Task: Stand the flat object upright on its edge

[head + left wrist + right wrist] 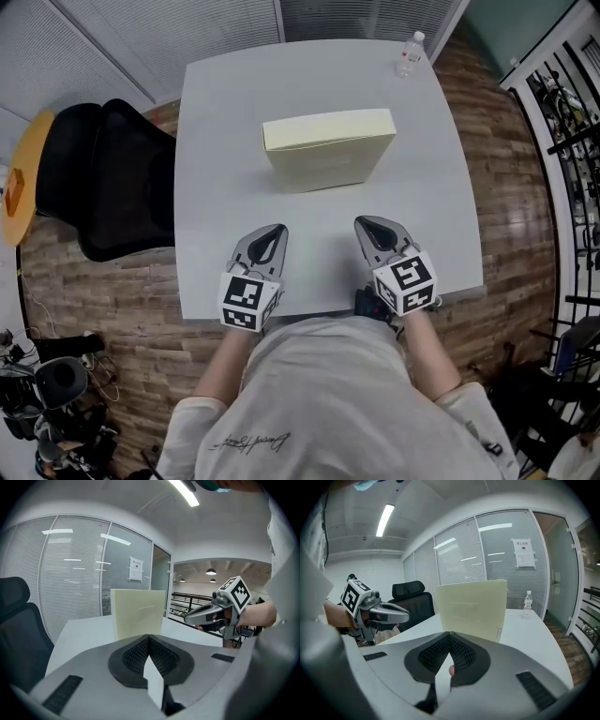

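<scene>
A pale yellow flat box (330, 148) stands upright on its edge on the white tabletop (225, 103), just ahead of both tongs — left tongs (265, 246) and right tongs (374, 234) closed, empty.

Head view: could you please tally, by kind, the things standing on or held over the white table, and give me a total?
Cream box: 1
Clear bottle: 1
Grippers, left gripper and right gripper, both shut and empty: 2
Total: 4
</scene>
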Available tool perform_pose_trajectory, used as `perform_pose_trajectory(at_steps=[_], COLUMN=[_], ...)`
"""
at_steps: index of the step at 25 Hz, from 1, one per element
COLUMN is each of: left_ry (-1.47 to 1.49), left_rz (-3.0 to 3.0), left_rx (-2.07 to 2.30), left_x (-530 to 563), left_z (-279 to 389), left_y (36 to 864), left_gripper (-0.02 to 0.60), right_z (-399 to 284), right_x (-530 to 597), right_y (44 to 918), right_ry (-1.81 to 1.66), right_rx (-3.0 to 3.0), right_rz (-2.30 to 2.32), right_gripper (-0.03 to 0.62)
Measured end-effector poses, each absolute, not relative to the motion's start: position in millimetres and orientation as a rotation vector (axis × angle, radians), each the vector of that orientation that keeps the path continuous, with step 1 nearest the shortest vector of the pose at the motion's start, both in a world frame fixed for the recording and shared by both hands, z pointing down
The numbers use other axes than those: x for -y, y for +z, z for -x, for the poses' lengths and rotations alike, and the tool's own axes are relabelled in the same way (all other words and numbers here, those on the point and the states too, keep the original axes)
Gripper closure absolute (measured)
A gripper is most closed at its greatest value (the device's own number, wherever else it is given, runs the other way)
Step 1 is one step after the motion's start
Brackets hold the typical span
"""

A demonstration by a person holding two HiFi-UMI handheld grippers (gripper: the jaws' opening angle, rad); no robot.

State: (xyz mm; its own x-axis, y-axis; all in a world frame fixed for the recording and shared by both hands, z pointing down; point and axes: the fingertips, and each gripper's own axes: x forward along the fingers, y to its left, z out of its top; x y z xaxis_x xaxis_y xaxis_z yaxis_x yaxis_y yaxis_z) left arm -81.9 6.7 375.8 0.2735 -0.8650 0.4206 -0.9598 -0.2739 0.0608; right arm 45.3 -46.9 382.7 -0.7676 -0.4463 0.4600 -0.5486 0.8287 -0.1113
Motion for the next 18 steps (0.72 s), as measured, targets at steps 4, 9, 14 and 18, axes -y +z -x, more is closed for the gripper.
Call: perform_pose_trajectory(at_steps=[4, 9, 14, 18], left_ry=[0.428, 0.425, 0.408, 0.406], left_rz=[-2.253, -2.260, -2.264, -2.272], left_rx=[1.673, 1.668, 1.677, 1.676], left_x=[-5.3, -2.3, -0.6, 0.2], left_z=[77.8, 75.2, 74.6, 68.7], left_y=[372.9, 368.2, 364.7, 360.0], left_gripper=[0.569, 0.569, 0.569, 0.569], right_z=[-45.0, -41.8, -36.8, -39.2], right_x=[44.5, 44.8, 42.4, 41.0], right_y=[383.5, 379.0, 375.3, 370.3], right_ry=[0.342, 0.343, 0.336, 0.329], right_rx=[2.594, 2.602, 2.611, 2.618], right_rz=[-0.731, -0.717, -0.700, -0.692], right_gripper=[0.569, 0.569, 0.569, 0.569])
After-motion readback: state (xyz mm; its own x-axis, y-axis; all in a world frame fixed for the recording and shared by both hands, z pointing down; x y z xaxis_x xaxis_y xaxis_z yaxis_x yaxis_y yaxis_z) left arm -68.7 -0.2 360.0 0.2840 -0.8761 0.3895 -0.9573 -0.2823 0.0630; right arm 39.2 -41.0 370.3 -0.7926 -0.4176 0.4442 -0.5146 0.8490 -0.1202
